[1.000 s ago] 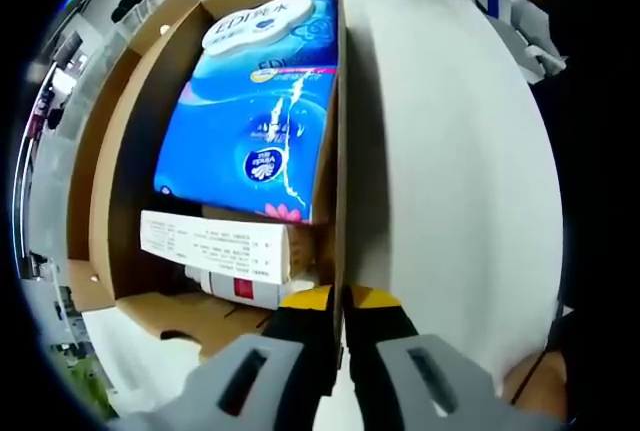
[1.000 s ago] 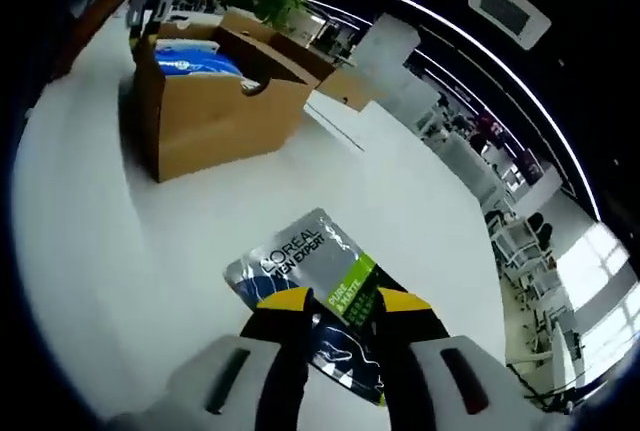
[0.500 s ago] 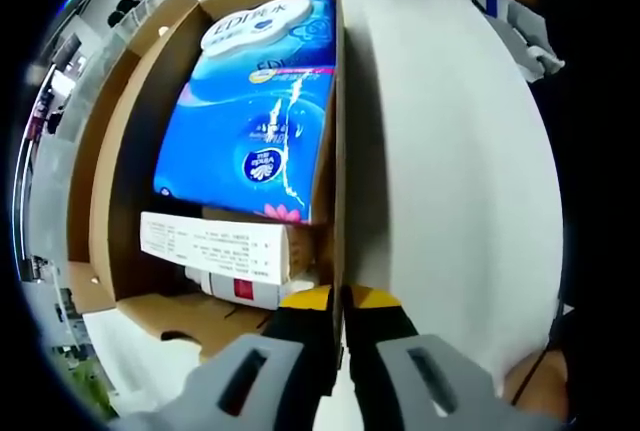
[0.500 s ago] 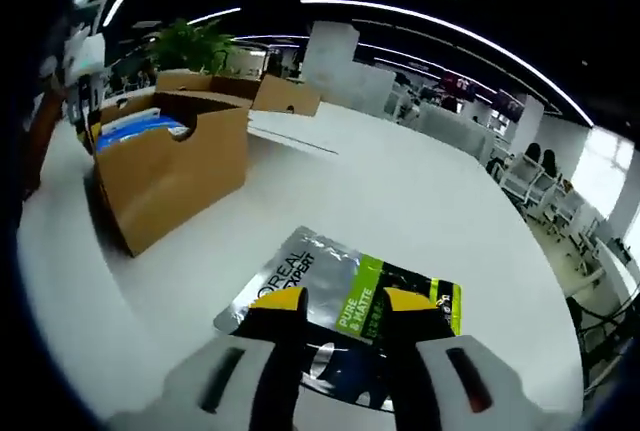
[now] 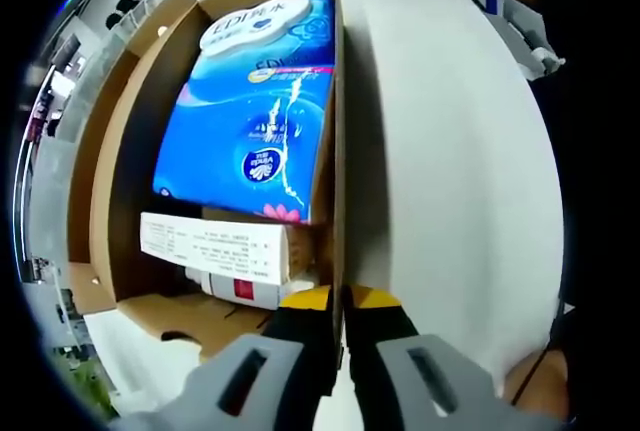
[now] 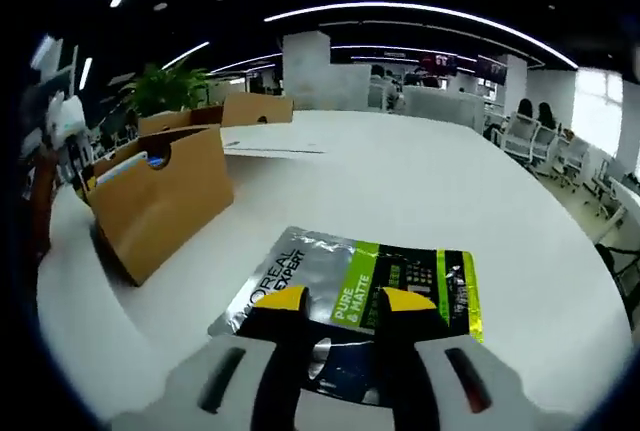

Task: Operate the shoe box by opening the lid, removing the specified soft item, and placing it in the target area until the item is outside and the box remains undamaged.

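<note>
Table (image 6: 420,181) is a big smooth white slab, low friction, so the box will slide if it's let go; my read is the step in hand is setting the soft item down in the open area, and doing it well means keeping the anchor on the box (image 5: 120,181) until the item is released, then parting the right jaws fully and lifting straight off so the pouch doesn't drag. The shoe box is plain brown corrugated card, rectangular, lid already off, thin raw-edged walls that will crease if squeezed hard or levered sideways. Left gripper (image 5: 338,303) has its yellow-tipped jaws nearly closed, pinching the top edge of the near wall; light clamp only. Still inside the box: a blue glossy tissue pack (image 5: 255,111), soft, plastic-wrapped, and a white printed carton (image 5: 215,246) below it with a smaller white and red item tucked under. The pouch (image 6: 360,296), a flat flexible foil sachet, silver with green and black panels, lies on the table well apart from the box, outside it. Right gripper (image 6: 338,303) jaws straddle its near end, moderately apart; can't tell if they're gripping or just resting on it.
</note>
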Tool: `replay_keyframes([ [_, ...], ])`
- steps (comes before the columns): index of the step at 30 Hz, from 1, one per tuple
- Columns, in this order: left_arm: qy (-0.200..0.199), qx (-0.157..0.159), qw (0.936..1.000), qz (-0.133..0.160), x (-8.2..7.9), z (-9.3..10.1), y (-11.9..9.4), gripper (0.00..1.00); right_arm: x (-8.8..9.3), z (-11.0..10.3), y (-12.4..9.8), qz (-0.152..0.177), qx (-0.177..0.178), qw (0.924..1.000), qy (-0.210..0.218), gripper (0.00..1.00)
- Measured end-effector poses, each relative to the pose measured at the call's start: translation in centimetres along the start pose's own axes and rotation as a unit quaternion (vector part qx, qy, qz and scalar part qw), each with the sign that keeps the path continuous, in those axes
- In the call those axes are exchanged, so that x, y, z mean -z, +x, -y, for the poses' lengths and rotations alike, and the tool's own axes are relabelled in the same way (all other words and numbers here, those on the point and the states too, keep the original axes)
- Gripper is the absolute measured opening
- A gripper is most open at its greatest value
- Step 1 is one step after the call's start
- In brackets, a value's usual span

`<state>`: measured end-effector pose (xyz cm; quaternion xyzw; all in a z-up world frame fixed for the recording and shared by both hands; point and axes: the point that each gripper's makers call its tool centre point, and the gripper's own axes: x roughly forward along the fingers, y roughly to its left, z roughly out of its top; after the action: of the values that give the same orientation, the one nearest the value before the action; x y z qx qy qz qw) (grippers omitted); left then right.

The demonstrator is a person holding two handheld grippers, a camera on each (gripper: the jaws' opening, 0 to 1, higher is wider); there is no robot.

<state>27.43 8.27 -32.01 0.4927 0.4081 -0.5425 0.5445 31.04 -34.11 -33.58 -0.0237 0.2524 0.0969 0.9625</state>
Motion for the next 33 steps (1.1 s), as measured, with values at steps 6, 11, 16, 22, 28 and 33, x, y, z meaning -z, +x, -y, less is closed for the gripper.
replay_keyframes([
  [6, 0.008, -0.001, 1.0000, -0.001, 0.0, 0.0, 0.0, 0.04, 0.0, -0.2, 0.1, 0.002, -0.003, 1.0000, -0.004, 0.34],
  [11, 0.007, -0.001, 1.0000, 0.000, 0.0, 0.0, 0.0, 0.04, 0.0, 0.2, 0.1, 0.002, 0.010, 0.9999, 0.006, 0.37],
  [16, 0.008, -0.001, 1.0000, 0.000, 0.0, 0.0, 0.0, 0.04, 0.1, 0.5, 0.1, 0.004, 0.020, 0.9997, 0.011, 0.43],
  [22, 0.006, -0.001, 1.0000, 0.000, 0.0, 0.0, 0.0, 0.04, 0.3, 0.9, -0.2, 0.007, 0.034, 0.9992, 0.020, 0.51],
  [28, 0.006, 0.000, 1.0000, 0.000, 0.0, 0.0, 0.0, 0.03, 0.4, 1.3, -0.3, 0.003, 0.047, 0.9985, 0.027, 0.57],
  [33, 0.007, 0.000, 1.0000, 0.000, 0.0, 0.0, 0.0, 0.03, 0.5, 1.7, -0.3, 0.006, 0.057, 0.9979, 0.032, 0.65],
])
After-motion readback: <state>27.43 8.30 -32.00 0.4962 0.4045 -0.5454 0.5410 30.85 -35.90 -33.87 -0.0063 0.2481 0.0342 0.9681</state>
